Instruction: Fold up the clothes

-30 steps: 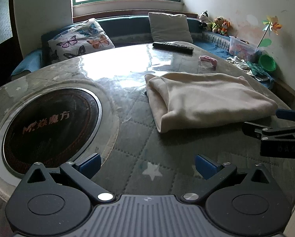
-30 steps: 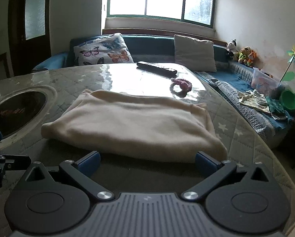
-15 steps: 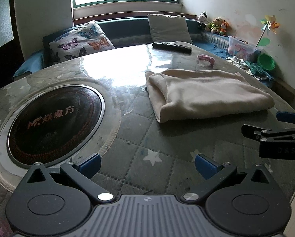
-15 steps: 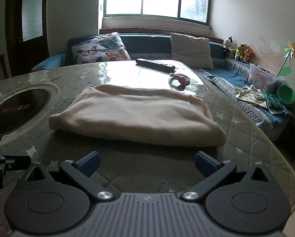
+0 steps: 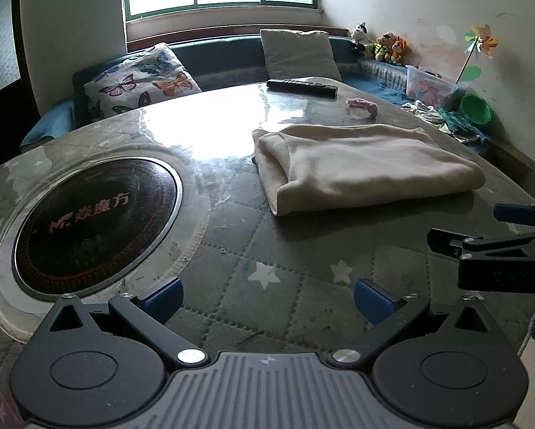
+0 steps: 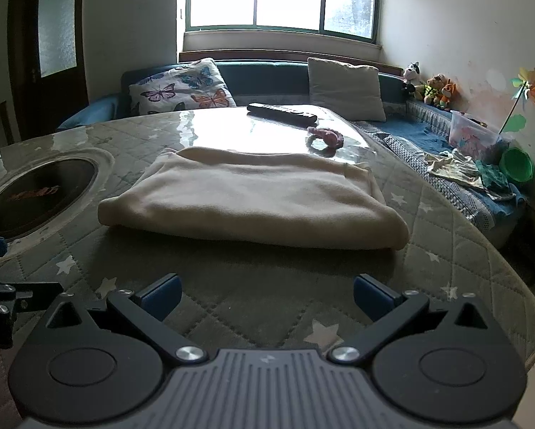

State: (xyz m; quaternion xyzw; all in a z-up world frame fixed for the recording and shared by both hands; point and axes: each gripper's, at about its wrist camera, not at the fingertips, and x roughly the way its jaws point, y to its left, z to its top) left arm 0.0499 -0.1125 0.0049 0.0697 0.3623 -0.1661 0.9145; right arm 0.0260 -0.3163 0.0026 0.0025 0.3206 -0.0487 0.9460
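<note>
Your worktop [image 5: 231, 250] is a wide rounded one under a glossy quilted cover with stars, and a sofa [image 6: 267, 75] runs behind it below the window. A dark round hob [image 5: 92, 221] is set into the worktop on your left. The cloth [image 6: 253, 196], cream and already folded into a thick rectangle, lies flat on the right half of the worktop, well apart from the hob and touching neither claw. Behind it, on the shiny far part, you have a black remote [image 6: 281, 112] and, nearer the cloth, a small pink thing [image 6: 326, 137]; both lie clear of the cloth.

Your left claw [image 5: 267, 295] hangs over the near edge with its blue pads wide apart and nothing between them. Your right claw [image 6: 265, 293] is the same: pads spread, empty, facing the long folded edge of the cloth. In the left view it [image 5: 492, 246] shows from the side at the right edge, just beside the cloth's near corner.
</note>
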